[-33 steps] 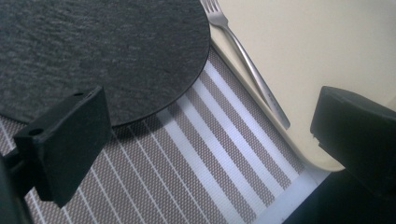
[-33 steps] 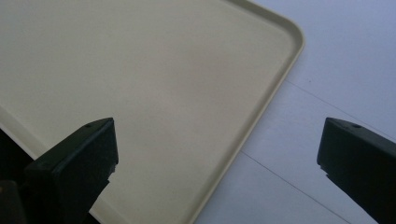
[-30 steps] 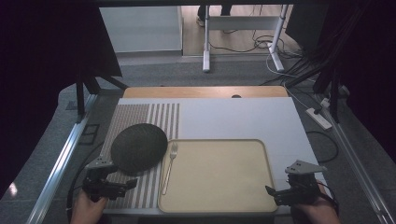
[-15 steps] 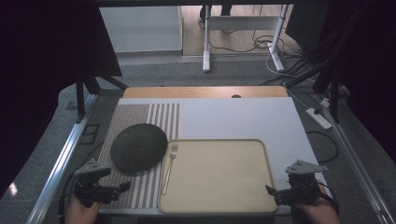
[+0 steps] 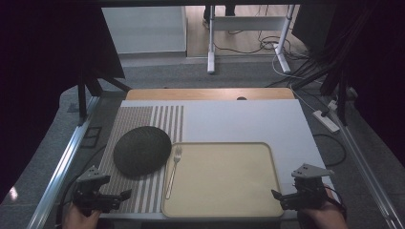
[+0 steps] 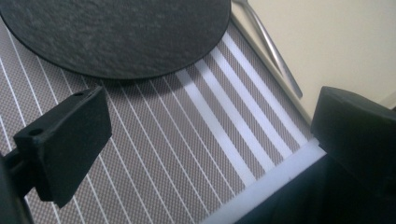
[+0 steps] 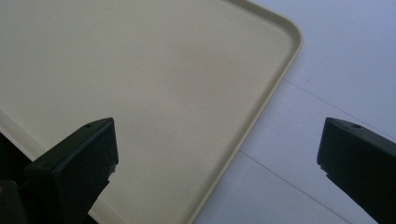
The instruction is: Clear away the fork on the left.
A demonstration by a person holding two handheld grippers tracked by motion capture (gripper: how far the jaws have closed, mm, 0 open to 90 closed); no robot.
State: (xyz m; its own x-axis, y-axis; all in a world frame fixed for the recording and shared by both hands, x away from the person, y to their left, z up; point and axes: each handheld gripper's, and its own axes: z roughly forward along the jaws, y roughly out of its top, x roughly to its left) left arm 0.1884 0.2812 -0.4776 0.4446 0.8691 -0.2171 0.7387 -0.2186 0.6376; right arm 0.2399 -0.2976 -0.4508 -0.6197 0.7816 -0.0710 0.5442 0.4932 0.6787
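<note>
At the near left corner of the desk [image 5: 248, 119], the left tool [image 5: 125, 194] hovers released, jaws wide apart and holding nothing, above the striped placemat [image 5: 143, 119]. Just ahead of it on that mat lies the dark round plate [image 5: 142, 150], flat, its edge close to the beige tray [image 5: 219, 210] without clearly touching it. A fork [image 5: 173, 171] lies along the tray's left rim, tines pointing away from the person, beside the plate. Farther right, the tray sits bare. At the near right corner, the right tool [image 5: 277, 195] is likewise released and empty, jaws spread over the tray's corner and the white desk surface.
</note>
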